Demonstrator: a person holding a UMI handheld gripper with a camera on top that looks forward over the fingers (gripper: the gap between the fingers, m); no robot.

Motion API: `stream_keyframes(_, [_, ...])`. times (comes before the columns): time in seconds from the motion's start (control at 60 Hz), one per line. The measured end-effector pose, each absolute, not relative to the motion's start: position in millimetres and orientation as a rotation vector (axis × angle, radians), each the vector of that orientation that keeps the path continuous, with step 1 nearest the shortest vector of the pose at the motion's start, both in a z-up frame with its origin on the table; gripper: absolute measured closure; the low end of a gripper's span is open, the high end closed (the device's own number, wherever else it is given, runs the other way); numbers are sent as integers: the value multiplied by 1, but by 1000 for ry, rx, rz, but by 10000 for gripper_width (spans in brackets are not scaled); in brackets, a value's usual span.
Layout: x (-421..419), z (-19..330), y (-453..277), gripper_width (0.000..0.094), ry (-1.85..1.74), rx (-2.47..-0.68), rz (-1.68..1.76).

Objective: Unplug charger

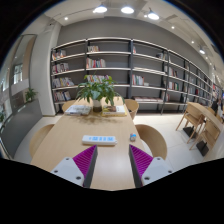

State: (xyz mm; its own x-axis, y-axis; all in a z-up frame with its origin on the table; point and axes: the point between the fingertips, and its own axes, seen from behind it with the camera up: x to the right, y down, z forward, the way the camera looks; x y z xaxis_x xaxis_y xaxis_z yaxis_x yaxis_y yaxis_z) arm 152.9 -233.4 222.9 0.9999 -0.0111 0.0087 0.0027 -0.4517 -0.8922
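Bright ceiling lights (113,11), mild glare; strong fisheye bending at edges.

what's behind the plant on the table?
Behind the plant: chairs at the table's far end, then bookshelves along the wall. The leaves hide the shelf parts directly behind. The power strip lies ahead of the open claw.

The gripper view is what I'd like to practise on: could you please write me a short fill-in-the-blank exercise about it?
1. The power strip lies on the ____.
2. Beyond the power strip stands a potted ____.
3. The wall behind the table is lined with ____.
4. The gripper has its fingers ____, with nothing between them.

Missing words: table; plant; bookshelves; open
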Motion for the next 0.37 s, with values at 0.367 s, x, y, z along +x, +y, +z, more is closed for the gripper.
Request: stream_keyframes(0.367, [110,200,-289,342,-60,-2095,23])
